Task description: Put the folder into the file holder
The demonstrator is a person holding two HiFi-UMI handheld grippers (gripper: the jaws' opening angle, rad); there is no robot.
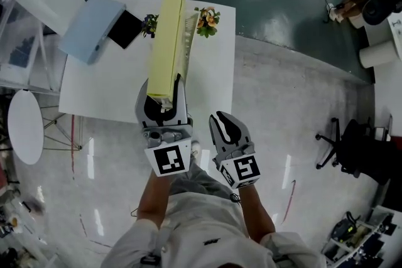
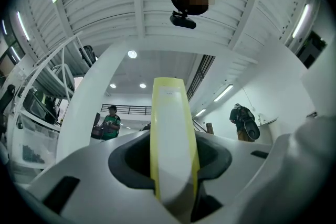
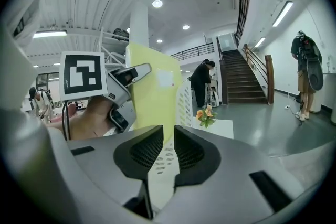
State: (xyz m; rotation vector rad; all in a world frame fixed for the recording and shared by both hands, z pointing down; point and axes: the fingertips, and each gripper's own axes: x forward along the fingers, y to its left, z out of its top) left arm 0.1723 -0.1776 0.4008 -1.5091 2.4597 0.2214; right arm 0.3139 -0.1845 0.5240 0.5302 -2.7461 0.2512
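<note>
So the yellow folder (image 1: pixel 166 41) is up in the air on its edge, long side running away from the person and out over the white table (image 1: pixel 107 85). Its near end is pinched in the left gripper (image 1: pixel 162 94), jaws clamped on both faces of it. The white perforated file holder (image 1: pixel 187 41) sits right beside it on the right. Honestly can't tell if they're touching, or if any of the folder is in a slot. The right gripper (image 1: pixel 225 122) hangs a bit closer to the person with its jaws pressed together on nothing. There are small flower bunches (image 1: pixel 207 19) at the table's far edge, plus a light blue box (image 1: pixel 91 27) tilted off the far left corner.
</note>
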